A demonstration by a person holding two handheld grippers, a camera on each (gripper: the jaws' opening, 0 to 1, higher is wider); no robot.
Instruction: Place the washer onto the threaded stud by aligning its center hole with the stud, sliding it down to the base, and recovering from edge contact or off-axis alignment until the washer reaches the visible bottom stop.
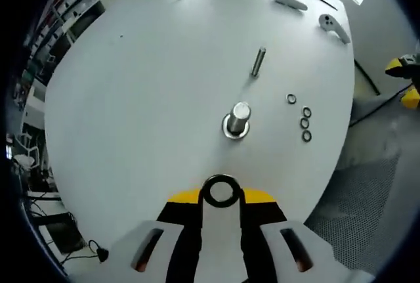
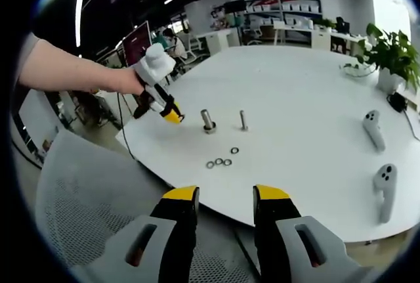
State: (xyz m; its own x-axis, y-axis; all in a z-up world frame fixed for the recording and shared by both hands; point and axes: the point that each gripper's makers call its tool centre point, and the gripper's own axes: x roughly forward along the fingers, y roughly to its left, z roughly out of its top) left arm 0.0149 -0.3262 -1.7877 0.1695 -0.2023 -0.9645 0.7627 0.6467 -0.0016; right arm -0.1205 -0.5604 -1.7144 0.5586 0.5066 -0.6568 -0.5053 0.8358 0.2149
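Now we hold the washer (image 1: pixel 220 191) flat in the left gripper (image 1: pixel 220 199) jaws, the upright threaded stud (image 1: pixel 237 120) just ahead on the table (image 1: pixel 144 99), while the farther right gripper (image 2: pixel 224 199) jaws gape empty.

No text, label or number is legible — none anywhere.
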